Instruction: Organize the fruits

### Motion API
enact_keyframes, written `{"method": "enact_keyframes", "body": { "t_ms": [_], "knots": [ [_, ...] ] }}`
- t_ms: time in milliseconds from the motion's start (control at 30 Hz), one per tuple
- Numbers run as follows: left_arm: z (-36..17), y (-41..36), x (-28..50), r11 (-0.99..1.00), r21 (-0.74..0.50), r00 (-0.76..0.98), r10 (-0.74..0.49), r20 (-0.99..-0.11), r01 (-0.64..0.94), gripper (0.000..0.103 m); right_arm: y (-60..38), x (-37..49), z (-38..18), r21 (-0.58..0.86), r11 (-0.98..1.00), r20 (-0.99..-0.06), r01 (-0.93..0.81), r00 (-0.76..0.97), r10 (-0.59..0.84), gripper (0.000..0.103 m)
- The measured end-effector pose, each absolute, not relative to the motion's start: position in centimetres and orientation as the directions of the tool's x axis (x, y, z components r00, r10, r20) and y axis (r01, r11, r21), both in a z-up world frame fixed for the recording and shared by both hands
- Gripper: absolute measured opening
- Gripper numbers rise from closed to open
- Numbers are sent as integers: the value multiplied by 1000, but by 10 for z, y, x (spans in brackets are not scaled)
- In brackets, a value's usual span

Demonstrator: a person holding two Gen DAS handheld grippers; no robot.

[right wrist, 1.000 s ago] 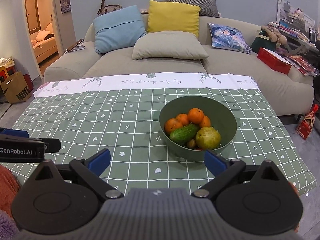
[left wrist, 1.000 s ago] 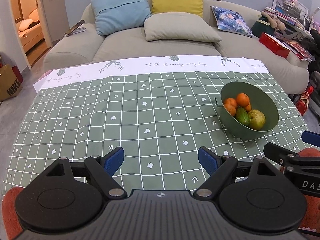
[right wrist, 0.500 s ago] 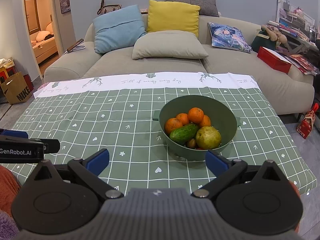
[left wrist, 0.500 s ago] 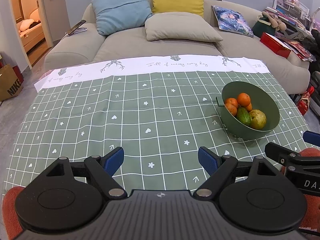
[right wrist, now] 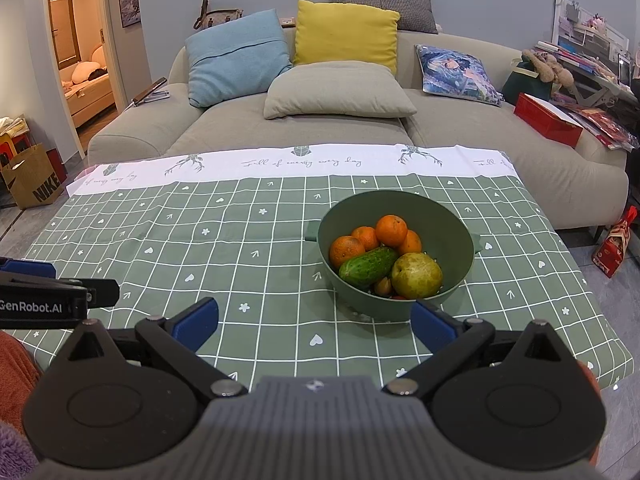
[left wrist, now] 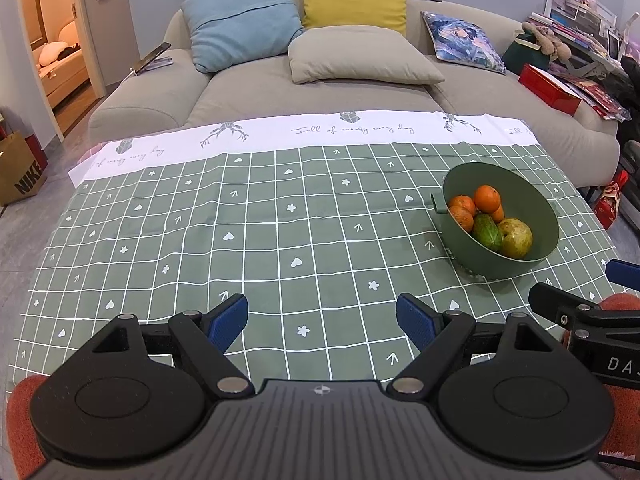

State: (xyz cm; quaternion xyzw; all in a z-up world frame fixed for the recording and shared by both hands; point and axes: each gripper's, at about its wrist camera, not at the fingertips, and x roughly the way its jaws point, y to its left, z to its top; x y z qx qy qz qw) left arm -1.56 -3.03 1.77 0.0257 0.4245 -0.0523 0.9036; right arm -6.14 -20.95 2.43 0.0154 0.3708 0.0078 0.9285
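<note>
Green checked cloth with a white printed border covers the worktop (right wrist: 248, 264), and a grey sofa stands beyond its far edge.

Green bowl (right wrist: 452, 236): stands on the cloth directly ahead of the right gripper (right wrist: 314, 322), close to its fingertips. From the left gripper (left wrist: 322, 316) it lies ahead and to the right, well apart. Each side of the rim carries a small tab handle.

Contents of the bowl:
- four oranges (right wrist: 391, 231), piled at the far side, one resting on top of the others;
- one cucumber (right wrist: 368, 266), lying tilted in front of the oranges and touching them;
- one yellow-green pear (right wrist: 417, 275), just to the right of the cucumber and touching it;
- a small brownish item under the pear, too hidden to identify.

Right gripper: jaws spread wide, nothing between the blue pads (right wrist: 196, 322). It hangs above the near edge of the worktop.

Left gripper: jaws spread wide, empty, above bare cloth at the near edge. The right gripper's body shows at its right side.

Sofa (right wrist: 344, 136): carries a blue cushion (right wrist: 236, 56), a yellow cushion (right wrist: 346, 34), a beige cushion (right wrist: 338, 94) and a printed cushion (right wrist: 456, 74). A brown paper bag (right wrist: 34, 180) stands on the floor to the far left.
</note>
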Motion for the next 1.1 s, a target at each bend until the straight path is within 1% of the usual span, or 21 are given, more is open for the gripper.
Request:
{"method": "enact_keyframes", "body": {
  "t_ms": [1100],
  "knots": [
    [22, -30, -17, 991, 20, 654, -71, -753, 130, 98, -209, -62, 25, 34, 999, -690, -3, 723, 26, 98]
  ]
}}
